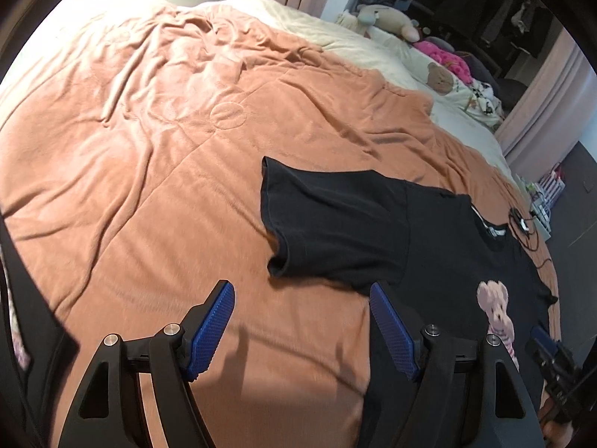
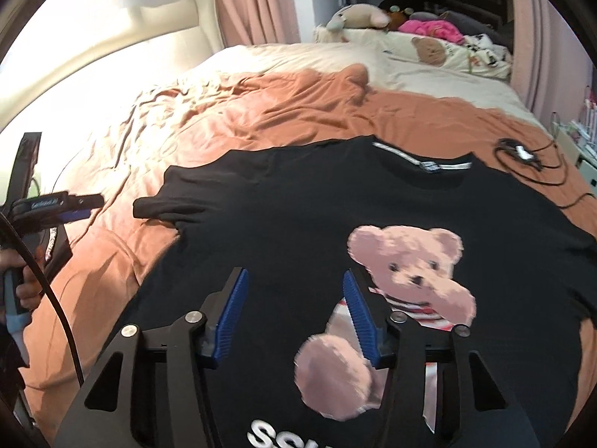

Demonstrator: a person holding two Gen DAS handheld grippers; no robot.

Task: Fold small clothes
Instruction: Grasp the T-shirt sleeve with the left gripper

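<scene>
We hold the left gripper (image 1: 302, 321) open and empty; the black T-shirt (image 1: 335, 224) sleeve lies just ahead, nearer it than the half-open, empty right gripper (image 2: 294, 306).

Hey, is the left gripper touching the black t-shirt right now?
Cannot tell. In the left wrist view the left gripper stands open beside the black t-shirt; its right fingertip overlaps the hem, no clear gap.

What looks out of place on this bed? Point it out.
A tangled black cable lies on the orange blanket beside the T-shirt's collar. The shirt's left sleeve is rumpled at its cuff.
</scene>
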